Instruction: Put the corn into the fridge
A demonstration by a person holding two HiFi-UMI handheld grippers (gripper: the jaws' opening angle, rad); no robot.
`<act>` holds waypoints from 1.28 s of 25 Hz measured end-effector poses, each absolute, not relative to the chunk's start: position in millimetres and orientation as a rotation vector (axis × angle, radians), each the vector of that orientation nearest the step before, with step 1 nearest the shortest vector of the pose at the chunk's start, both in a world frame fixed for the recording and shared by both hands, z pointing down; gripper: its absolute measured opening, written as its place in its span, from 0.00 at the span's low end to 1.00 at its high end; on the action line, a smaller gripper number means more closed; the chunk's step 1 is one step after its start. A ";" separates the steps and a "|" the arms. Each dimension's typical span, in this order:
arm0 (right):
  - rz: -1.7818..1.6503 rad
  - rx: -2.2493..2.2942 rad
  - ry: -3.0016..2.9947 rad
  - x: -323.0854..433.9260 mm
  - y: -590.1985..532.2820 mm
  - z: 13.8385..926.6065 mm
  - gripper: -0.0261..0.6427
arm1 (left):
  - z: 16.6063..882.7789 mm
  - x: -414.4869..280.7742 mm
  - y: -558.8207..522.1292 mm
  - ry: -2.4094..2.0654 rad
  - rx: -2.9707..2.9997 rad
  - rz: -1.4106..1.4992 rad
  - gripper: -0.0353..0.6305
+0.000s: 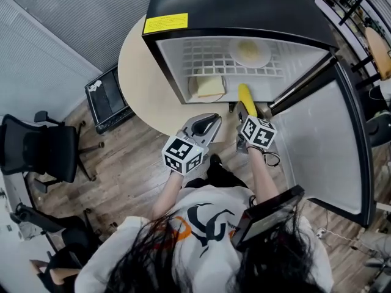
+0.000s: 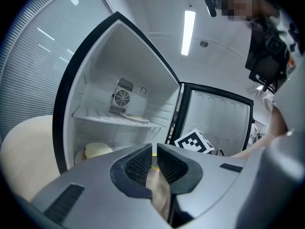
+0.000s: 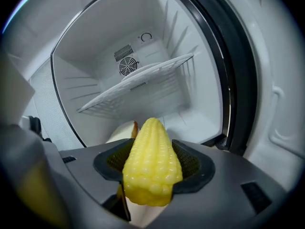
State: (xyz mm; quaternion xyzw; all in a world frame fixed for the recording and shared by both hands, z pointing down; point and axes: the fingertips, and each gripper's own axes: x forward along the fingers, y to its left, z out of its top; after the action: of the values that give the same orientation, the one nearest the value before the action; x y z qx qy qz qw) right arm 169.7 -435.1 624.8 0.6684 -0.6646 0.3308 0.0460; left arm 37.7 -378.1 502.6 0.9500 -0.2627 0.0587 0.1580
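Note:
The yellow corn cob (image 1: 245, 99) is clamped between the jaws of my right gripper (image 1: 244, 116), tip pointing into the open black mini fridge (image 1: 238, 5). In the right gripper view the corn (image 3: 150, 147) fills the right gripper (image 3: 153, 162) and faces the lower compartment under the white wire shelf (image 3: 143, 82). My left gripper (image 1: 214, 121) hovers just left of it at the fridge's front edge. Its jaws are shut with nothing between them (image 2: 154, 151).
The fridge stands on a round beige table (image 1: 137, 72), and its door (image 1: 324, 145) swings open to the right. A plate of pale food (image 1: 249, 52) rests on the wire shelf; a bread slice (image 1: 208, 87) lies below. A black office chair (image 1: 43, 145) and a black box (image 1: 110, 99) are at the left.

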 end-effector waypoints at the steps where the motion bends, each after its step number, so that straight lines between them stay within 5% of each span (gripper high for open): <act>1: 0.973 2.041 -2.019 173.0 -440.9 627.4 0.42 | 503.9 37.6 -379.8 -0.753 2.715 0.172 0.11; 32: 0.577 1.683 -1.915 187.9 -541.9 665.9 0.42 | 516.6 29.4 -392.7 -0.807 2.679 0.230 0.11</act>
State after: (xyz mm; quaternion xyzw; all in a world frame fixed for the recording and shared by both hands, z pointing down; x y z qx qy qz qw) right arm 187.9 -541.9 665.9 0.6217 -0.7072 0.2130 0.2609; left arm 29.4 -392.7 516.6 0.9410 -0.2836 0.0806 0.1662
